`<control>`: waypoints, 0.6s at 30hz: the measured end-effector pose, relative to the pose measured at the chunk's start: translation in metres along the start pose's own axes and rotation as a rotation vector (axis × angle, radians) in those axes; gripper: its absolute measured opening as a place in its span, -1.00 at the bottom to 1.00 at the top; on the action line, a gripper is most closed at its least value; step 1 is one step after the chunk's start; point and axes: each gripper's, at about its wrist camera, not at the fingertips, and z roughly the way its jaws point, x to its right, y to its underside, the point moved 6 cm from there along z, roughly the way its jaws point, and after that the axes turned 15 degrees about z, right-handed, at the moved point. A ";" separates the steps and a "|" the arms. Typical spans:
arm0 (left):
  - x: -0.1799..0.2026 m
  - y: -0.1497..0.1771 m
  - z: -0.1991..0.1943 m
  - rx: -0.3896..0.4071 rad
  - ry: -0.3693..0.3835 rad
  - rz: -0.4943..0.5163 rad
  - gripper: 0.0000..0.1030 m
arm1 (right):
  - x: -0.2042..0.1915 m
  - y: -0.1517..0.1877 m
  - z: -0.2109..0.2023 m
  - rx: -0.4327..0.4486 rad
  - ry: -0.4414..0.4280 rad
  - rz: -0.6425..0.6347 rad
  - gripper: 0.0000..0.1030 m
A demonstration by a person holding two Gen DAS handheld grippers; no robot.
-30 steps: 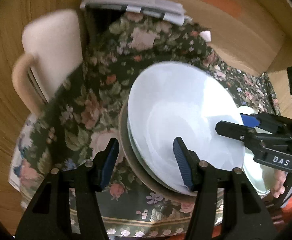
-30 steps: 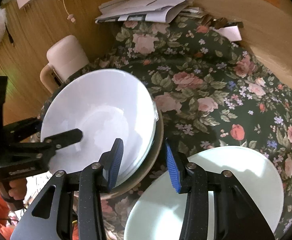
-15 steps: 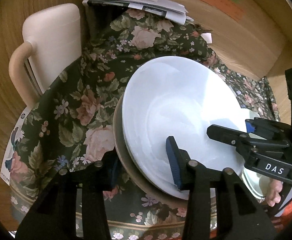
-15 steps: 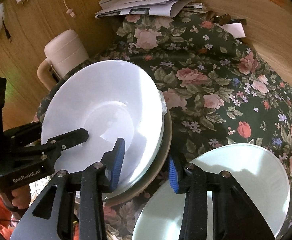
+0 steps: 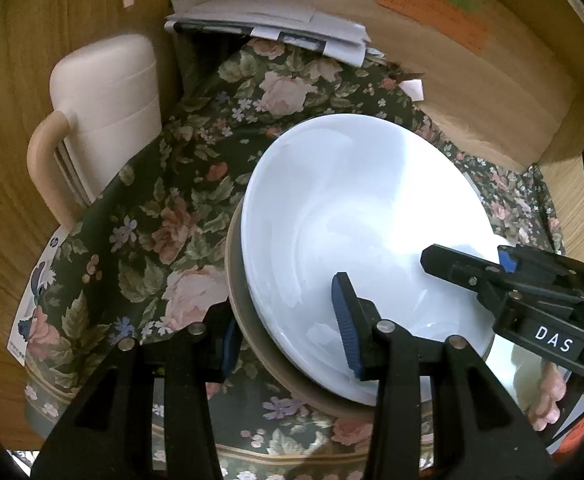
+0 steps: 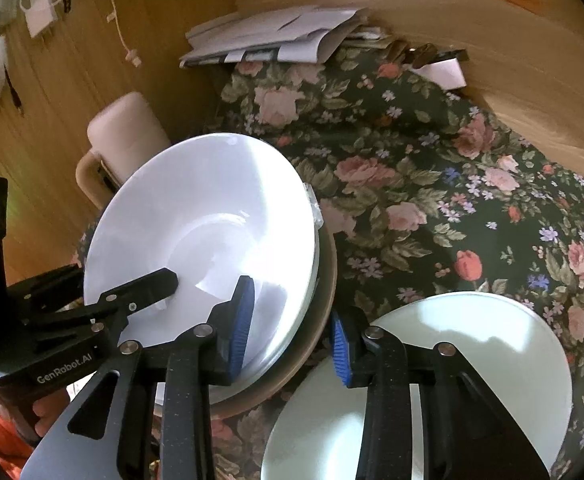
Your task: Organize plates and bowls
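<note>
Centre frame in both wrist views sits my stack: a glossy white shallow bowl (image 5: 356, 232) nested in a brown-rimmed stoneware plate (image 5: 252, 344). It is tilted, its open face turned toward the cameras; in the left view the far rim stands toward the upper right and the near rim dips to the lower middle.

My left claw (image 5: 288, 344) has just been closing and now straddles the stack's near-left rim, one blue pad inside the bowl, the other under the brown plate; both pads look pressed on. My right claw (image 6: 292, 328) has likewise been closing and is clamped across the opposite rim, one pad in the bowl, one outside the brown edge.

Lower right of the right view, a pale green round plate (image 6: 472, 360) lies flat on the dark floral tablecloth (image 6: 412, 184) covering the counter. Upper left stands a cream plastic jug with a handle (image 5: 104, 120); loose white papers (image 5: 268, 24) pile at the top against the wood-panelled wall (image 6: 492, 60).
</note>
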 end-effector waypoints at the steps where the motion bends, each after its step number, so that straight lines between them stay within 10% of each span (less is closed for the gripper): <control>1: 0.002 -0.002 -0.001 0.006 0.001 0.004 -0.19 | 0.001 -0.001 -0.003 0.010 0.001 -0.001 -0.38; 18: 0.049 -0.029 -0.020 0.086 0.038 0.065 -0.19 | 0.027 -0.004 -0.059 0.126 0.026 0.043 -0.38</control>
